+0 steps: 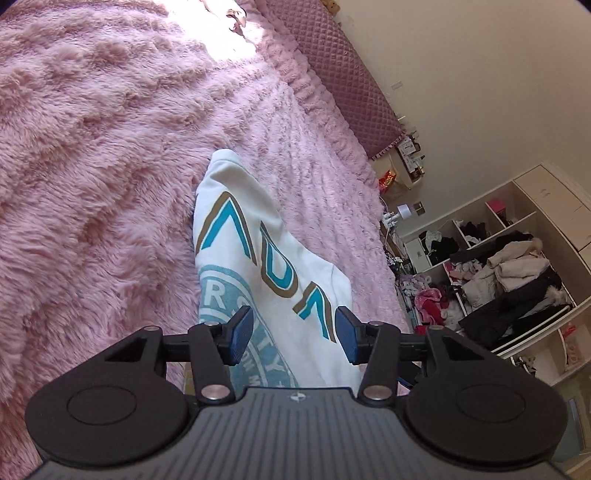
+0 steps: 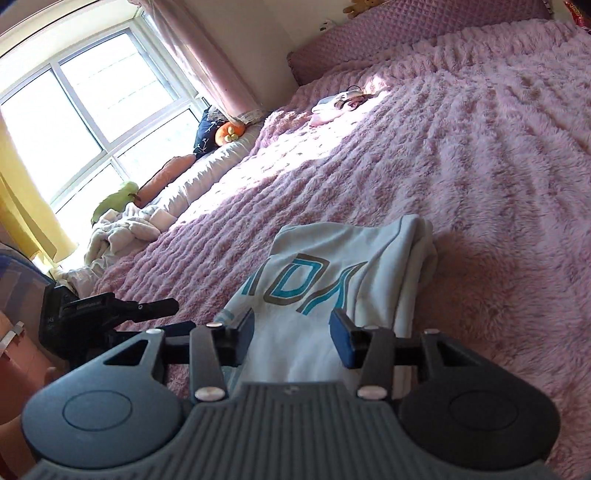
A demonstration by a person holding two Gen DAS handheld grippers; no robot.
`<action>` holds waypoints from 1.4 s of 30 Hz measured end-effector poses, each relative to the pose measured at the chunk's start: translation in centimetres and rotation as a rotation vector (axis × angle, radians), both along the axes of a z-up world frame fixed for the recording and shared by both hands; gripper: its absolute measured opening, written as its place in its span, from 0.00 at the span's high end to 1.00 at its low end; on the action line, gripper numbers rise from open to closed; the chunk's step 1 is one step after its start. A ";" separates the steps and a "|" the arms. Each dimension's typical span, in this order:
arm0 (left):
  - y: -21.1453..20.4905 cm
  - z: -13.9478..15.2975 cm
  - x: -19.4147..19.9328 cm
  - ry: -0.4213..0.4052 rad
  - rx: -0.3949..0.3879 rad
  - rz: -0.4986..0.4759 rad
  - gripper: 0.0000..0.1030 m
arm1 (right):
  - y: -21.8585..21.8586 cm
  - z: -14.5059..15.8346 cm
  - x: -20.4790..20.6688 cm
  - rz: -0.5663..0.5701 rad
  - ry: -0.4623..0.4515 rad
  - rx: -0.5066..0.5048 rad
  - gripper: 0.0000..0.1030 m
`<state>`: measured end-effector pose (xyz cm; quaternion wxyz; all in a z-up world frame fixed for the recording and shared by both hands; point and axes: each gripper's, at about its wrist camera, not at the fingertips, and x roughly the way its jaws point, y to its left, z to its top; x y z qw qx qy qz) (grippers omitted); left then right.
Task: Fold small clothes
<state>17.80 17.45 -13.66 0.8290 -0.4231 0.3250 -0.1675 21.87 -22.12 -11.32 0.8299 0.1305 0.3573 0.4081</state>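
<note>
Left wrist: shirt [image 1: 258,236] lettering "ADA"

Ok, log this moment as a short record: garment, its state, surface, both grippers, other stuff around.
garment: white shirt with teal and brown lettering
state: partly folded, one side doubled over, lying flat
surface: pink blanket on a bed
left gripper: open, empty, over the shirt's near end
right gripper: open, empty, also over the shirt's near end
elsewhere on blanket: small clothes far off near the headboard
by window: crumpled pale laundry
beside bed: shelves stuffed with clothes
</note>
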 end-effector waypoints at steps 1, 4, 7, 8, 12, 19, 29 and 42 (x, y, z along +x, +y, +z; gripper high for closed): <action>-0.9 -0.2 -0.4 0.001 0.014 -0.010 0.47 | 0.6 -0.3 -0.7 0.027 -0.013 -0.024 0.58; -2.9 -1.6 -0.9 0.037 0.080 -0.030 0.47 | 1.8 -2.1 -1.6 0.053 0.000 -0.085 0.59; -3.5 -3.1 -1.4 0.041 0.147 -0.035 0.47 | 1.7 -4.2 -1.8 0.026 0.029 -0.133 0.63; -3.6 -3.5 -1.5 0.036 0.154 -0.035 0.47 | 1.6 -4.8 -1.8 0.015 0.047 -0.129 0.63; -3.7 -4.6 -1.7 0.032 0.163 -0.025 0.47 | 1.2 -6.1 -1.7 -0.019 0.070 -0.101 0.67; -5.2 -1.5 -1.9 0.072 0.269 -0.001 0.46 | 1.3 -5.1 -2.2 -0.094 0.116 -0.073 0.61; -11.4 8.1 -7.7 0.058 0.706 0.097 0.24 | 2.7 4.1 -10.8 -0.253 -0.159 -0.269 0.46; -14.7 9.1 -14.1 0.160 0.861 0.139 0.17 | 4.5 6.2 -20.4 -0.321 -0.169 -0.440 0.28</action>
